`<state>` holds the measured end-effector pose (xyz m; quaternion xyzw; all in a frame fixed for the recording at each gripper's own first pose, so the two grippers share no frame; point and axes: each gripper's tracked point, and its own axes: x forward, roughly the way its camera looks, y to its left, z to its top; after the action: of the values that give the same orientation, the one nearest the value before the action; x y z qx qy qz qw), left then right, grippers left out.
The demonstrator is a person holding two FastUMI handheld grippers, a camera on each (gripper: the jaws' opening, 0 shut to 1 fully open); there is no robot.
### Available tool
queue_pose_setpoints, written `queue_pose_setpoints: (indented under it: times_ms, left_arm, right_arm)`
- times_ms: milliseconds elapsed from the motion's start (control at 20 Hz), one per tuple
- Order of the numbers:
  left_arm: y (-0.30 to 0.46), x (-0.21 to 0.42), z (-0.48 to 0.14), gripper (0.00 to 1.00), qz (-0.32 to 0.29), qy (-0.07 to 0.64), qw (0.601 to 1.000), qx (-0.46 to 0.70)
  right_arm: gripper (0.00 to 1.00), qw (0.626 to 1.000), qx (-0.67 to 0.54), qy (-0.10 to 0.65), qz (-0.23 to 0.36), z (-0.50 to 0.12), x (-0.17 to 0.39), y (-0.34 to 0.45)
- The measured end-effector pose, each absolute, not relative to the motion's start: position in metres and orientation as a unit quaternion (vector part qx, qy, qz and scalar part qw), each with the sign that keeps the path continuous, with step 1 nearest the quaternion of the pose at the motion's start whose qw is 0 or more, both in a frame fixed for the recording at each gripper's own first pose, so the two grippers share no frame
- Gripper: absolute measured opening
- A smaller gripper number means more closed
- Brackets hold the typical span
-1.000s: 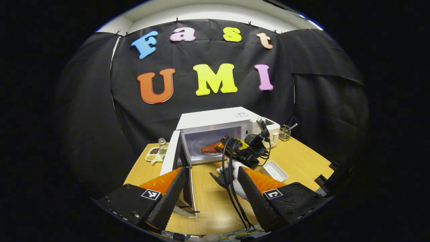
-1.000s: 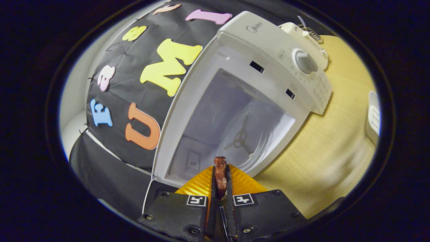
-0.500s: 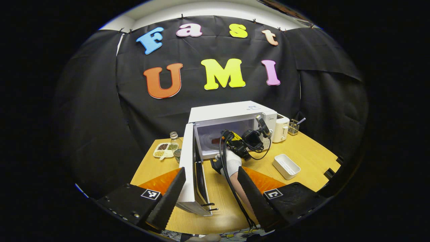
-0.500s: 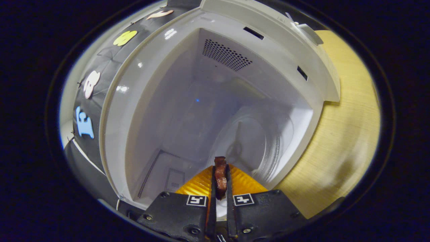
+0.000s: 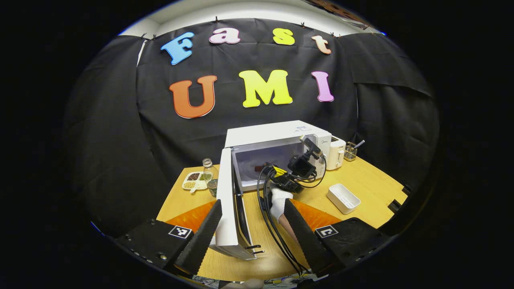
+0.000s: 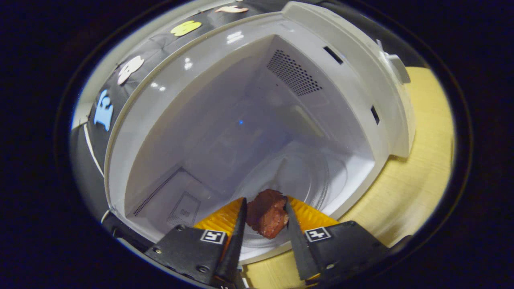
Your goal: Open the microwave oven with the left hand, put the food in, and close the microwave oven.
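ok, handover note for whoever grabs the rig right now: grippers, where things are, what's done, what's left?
Left gripper: open, holding nothing, back from the microwave, its fingers either side of the open door.
Right gripper: at the cavity mouth, fingers spread, food between them; can't tell if the pads touch it or if it rests on the turntable.
Done: door opened, food brought inside.
Left: confirm the release, withdraw the right gripper, close the door.

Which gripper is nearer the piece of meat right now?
Right. The right gripper is at the microwave opening with the meat between its jaws; the left gripper hangs back by the open door.
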<state>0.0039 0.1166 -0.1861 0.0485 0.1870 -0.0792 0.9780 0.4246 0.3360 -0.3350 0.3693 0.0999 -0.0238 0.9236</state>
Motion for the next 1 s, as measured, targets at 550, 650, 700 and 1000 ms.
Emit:
queue_pose_setpoints:
  times_ms: [550, 650, 700, 1000]
  left_arm:
    - [0.104, 0.009, -0.184, 0.95, -0.086, 0.178, 0.979, 0.050]
    - [0.101, 0.010, -0.183, 0.96, -0.087, 0.177, 0.979, 0.050]
    - [0.102, 0.010, -0.183, 0.96, -0.086, 0.176, 0.979, 0.050]
    - [0.104, 0.010, -0.181, 0.96, -0.082, 0.175, 0.980, 0.043]
  right_arm:
    - [1.00, 0.975, 0.184, 0.124, -0.008, -0.347, 0.418, 0.318]
    - [1.00, 0.976, 0.178, 0.128, -0.013, -0.348, 0.414, 0.317]
    - [1.00, 0.980, 0.156, 0.127, -0.016, -0.347, 0.414, 0.316]
    - [1.00, 0.987, 0.088, 0.131, 0.002, -0.347, 0.415, 0.326]
